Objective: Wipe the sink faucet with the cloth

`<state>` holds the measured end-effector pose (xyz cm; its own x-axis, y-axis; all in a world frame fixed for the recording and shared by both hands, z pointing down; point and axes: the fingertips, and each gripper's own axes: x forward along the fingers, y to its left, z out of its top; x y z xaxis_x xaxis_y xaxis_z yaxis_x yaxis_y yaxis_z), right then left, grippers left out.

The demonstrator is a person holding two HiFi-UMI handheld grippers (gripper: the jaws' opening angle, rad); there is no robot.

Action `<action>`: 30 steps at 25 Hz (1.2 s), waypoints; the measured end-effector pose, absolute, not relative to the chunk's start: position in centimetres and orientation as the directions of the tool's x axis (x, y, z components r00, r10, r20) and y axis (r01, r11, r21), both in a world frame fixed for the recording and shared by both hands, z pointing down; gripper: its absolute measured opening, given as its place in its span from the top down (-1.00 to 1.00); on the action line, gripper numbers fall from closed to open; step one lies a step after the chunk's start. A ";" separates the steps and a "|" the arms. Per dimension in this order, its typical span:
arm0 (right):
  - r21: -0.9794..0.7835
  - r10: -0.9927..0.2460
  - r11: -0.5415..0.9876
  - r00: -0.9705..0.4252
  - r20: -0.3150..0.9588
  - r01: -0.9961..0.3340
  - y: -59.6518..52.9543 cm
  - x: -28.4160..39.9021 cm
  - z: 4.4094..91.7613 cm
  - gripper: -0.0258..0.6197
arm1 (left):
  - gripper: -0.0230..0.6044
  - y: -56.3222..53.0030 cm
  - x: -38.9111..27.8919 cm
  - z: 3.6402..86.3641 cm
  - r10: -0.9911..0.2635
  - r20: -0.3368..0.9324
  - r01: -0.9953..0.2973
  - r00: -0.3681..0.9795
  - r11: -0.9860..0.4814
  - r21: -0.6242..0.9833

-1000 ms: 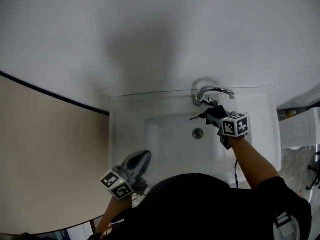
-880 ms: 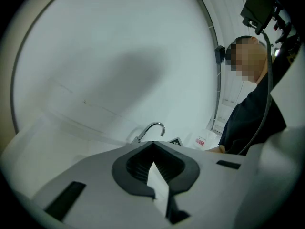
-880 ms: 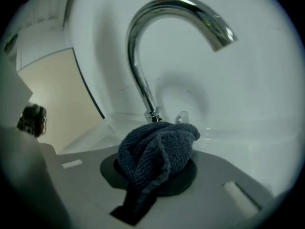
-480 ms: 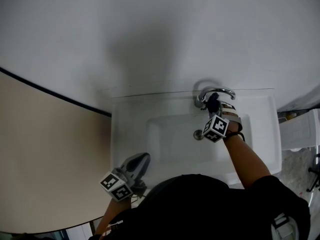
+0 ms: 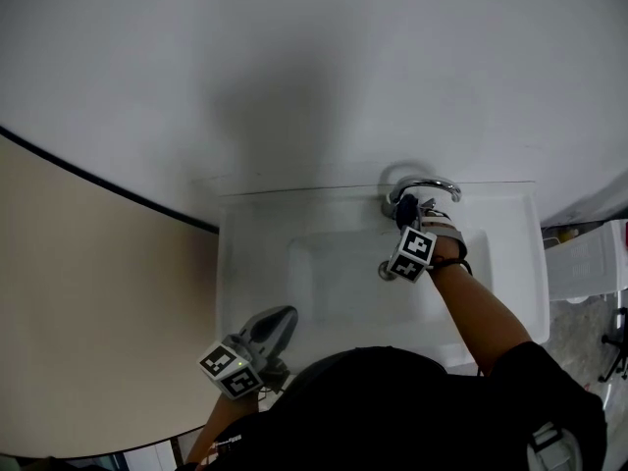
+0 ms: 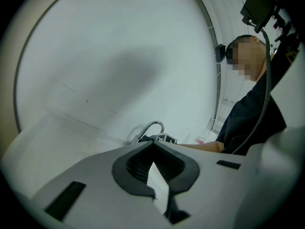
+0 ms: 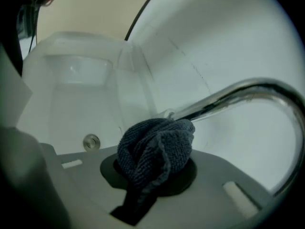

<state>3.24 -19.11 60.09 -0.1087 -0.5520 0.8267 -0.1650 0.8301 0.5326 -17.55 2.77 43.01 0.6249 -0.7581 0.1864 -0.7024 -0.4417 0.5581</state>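
A chrome faucet (image 5: 428,185) curves over the back of a white sink (image 5: 240,263). My right gripper (image 5: 406,214) points down at the faucet's base and is shut on a bunched dark blue cloth (image 5: 405,207). In the right gripper view the cloth (image 7: 156,148) bulges out of the gripper (image 7: 153,175) and touches the lower end of the faucet's spout (image 7: 224,100). My left gripper (image 5: 279,322) hangs at the sink's near left corner, shut and with nothing in it (image 6: 156,176). From there the faucet (image 6: 152,126) shows far off.
The drain (image 7: 91,141) lies in the basin just left of the cloth. A white wall rises behind the sink. A beige panel with a dark stripe (image 5: 98,186) runs along the left. White plastic containers (image 5: 587,258) stand to the right of the sink.
My right gripper has rolled over and moved from above the basin, right of the drain, up to the faucet's base with the cloth. The left gripper has stayed still.
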 end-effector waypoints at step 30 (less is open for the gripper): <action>0.541 -0.590 0.774 -0.062 0.805 -0.329 -22.8 4.6 59.4 0.72 | 0.93 2.5 -17.0 43.5 -0.746 0.184 -0.685 0.640 -0.445 0.577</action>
